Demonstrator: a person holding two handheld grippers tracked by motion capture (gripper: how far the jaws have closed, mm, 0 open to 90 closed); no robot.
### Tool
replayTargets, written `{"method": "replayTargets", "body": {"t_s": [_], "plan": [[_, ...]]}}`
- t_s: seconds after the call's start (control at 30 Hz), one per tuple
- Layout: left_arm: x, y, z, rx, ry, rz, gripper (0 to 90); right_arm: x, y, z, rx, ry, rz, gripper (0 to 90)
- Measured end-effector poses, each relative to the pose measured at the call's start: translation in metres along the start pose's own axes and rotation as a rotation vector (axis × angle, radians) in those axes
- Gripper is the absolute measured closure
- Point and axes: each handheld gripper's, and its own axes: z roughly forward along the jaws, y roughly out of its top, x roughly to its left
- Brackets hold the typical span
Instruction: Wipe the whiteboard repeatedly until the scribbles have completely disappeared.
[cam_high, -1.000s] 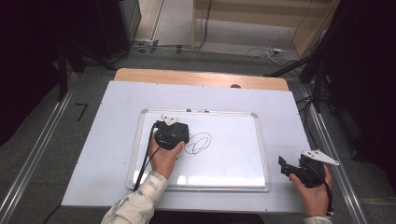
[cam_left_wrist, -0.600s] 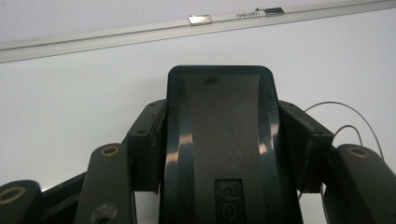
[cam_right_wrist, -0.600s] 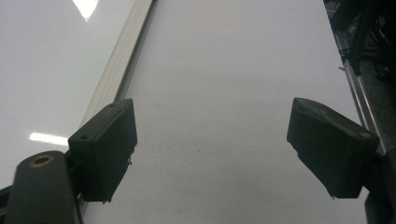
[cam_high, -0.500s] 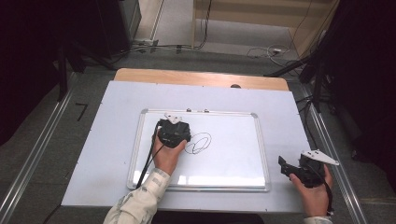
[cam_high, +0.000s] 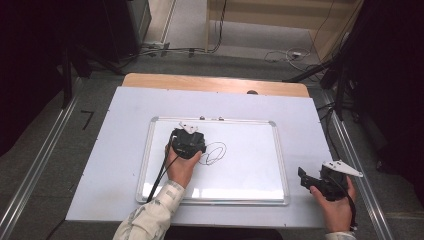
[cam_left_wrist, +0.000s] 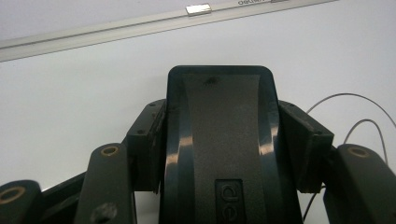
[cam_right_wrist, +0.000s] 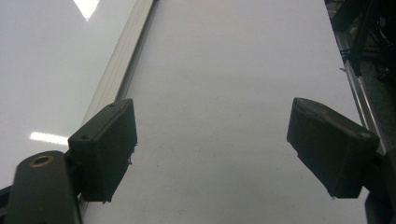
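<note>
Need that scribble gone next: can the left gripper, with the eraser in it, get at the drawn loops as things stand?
Probably yes. The left gripper is shut on the eraser, and the drawn loops lie right beside it on the whiteboard, nothing between.

I see the black eraser (cam_left_wrist: 219, 149) clamped flat-faced between my left gripper's (cam_high: 188, 142) pads, its rounded end pointing at 12 o'clock, pressed on the whiteboard (cam_high: 250, 175). Black scribble loops (cam_high: 214, 153) lie just beside it at 3 o'clock.
</note>
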Motion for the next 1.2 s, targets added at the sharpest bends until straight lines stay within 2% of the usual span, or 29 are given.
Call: {"method": "replayTargets", "body": {"t_s": [1.2], "plan": [[-0.0025,-0.0011,-0.0006,-0.023,0.011,0.008,41.0,0.0003,0.0000,0.0000,-0.001,0.002,-0.002,14.8]]}}
